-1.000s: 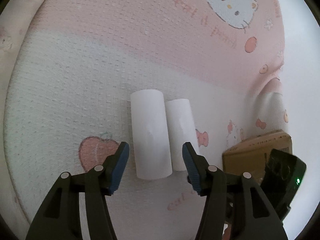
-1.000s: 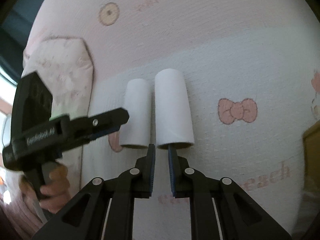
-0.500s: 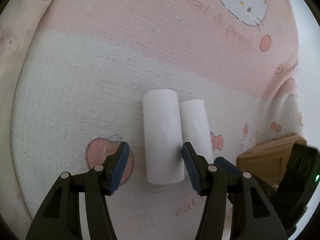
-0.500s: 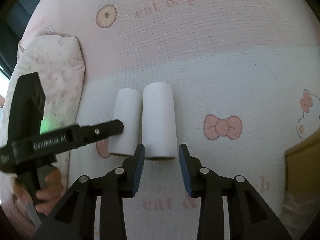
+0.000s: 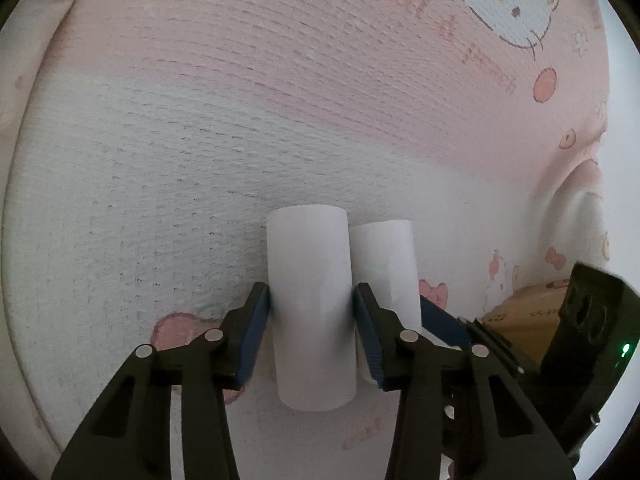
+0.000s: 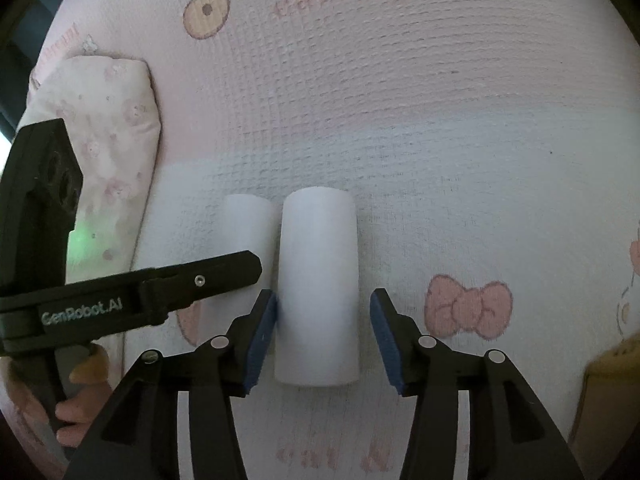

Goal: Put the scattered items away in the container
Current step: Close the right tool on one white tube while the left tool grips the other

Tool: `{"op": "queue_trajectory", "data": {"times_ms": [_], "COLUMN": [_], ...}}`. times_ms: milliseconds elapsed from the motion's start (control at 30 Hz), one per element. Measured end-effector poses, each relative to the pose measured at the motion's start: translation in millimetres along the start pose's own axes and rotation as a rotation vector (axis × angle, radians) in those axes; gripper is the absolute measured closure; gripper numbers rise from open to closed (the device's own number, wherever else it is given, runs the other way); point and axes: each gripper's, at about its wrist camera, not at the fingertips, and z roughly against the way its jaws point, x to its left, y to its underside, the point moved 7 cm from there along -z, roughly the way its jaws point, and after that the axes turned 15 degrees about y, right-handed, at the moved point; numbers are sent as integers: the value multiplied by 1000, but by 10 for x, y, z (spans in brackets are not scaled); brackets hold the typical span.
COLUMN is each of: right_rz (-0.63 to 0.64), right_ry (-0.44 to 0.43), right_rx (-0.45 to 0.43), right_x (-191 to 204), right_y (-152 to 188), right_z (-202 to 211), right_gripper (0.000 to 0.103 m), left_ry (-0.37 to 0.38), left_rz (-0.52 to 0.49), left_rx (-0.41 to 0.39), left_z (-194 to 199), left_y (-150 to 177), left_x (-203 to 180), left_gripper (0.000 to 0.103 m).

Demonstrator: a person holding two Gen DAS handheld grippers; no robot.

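Note:
Two white rolls lie side by side on a pink and white cartoon-print sheet [image 5: 200,160]. The left roll [image 5: 308,248] is between the jaws of my left gripper [image 5: 310,296], which are closing, and both blue pads touch its sides. The right roll [image 5: 386,264] lies just beyond it. In the right wrist view the right roll [image 6: 318,272] is between the jaws of my right gripper [image 6: 323,300], which are opening. Its left pad is against the roll and its right pad stands off. The left roll [image 6: 248,224] is partly hidden behind the left gripper's finger [image 6: 180,284].
A brown cardboard box [image 5: 524,312] sits at the right edge, and shows again as the box [image 6: 608,384] at the lower right. A flowered pillow [image 6: 108,128] lies at the left. A person's hand [image 6: 80,404] holds the left gripper's handle.
Left gripper moved forward over the left roll and narrowed its jaws onto it. Right gripper went from shut to open and moved forward around the right roll.

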Motion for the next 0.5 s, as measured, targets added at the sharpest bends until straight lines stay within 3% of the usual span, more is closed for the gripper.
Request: {"op": "queue_trajectory", "data": {"times_ms": [267,500], "right_rz": [13,42], "right_ry": [-9,-35], "right_rx": [25,100], "right_x": [23,70], "right_y": [10,276], "right_z": [-137,-31], "right_gripper": [57,61], "left_ry": [-30,-44], "left_rz": [-89,-135], "left_rx": [23,93], "left_z": [-10,69], "left_y": [45,267], "left_x": [-61,-73], "left_gripper": [56,56]}}
